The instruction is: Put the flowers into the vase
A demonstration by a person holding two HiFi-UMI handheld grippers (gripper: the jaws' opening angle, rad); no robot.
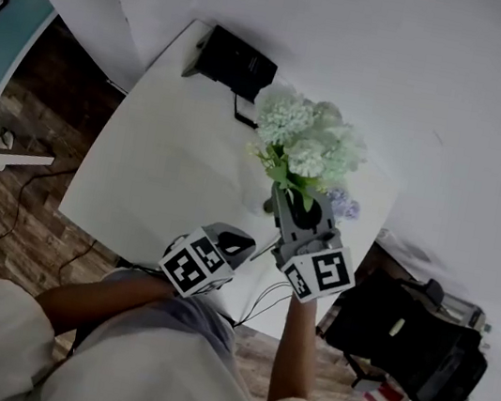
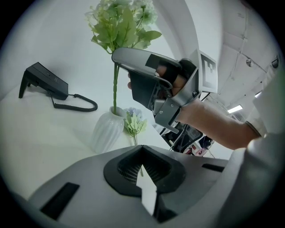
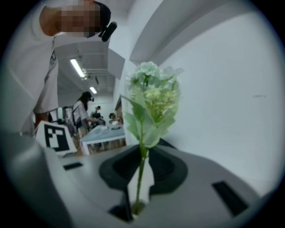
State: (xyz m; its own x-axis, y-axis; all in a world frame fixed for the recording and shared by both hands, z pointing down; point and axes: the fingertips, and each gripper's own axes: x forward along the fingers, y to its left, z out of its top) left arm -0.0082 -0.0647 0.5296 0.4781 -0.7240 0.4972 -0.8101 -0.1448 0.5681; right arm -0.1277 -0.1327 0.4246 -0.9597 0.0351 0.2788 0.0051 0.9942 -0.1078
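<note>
A green-and-white flower bunch [image 1: 308, 143] stands over the white table [image 1: 162, 161]. My right gripper [image 1: 294, 197] is shut on its stem [image 3: 141, 164]. In the left gripper view that stem [image 2: 116, 87] runs straight down from the right gripper [image 2: 120, 58] into the mouth of a white ribbed vase [image 2: 108, 131]. The head view hides the vase under the bunch. A small purple flower [image 2: 133, 121] with green leaves shows beside the vase, and its thin stem leads back into my left gripper [image 2: 144, 178], which is shut on it. That gripper [image 1: 241, 244] hovers near the table's front edge.
A black device [image 1: 231, 60] with a coiled cord [image 2: 75, 103] sits at the table's far corner. A black chair [image 1: 408, 340] stands off the table's right side. Wooden floor and a teal-topped table [image 1: 2, 39] lie to the left.
</note>
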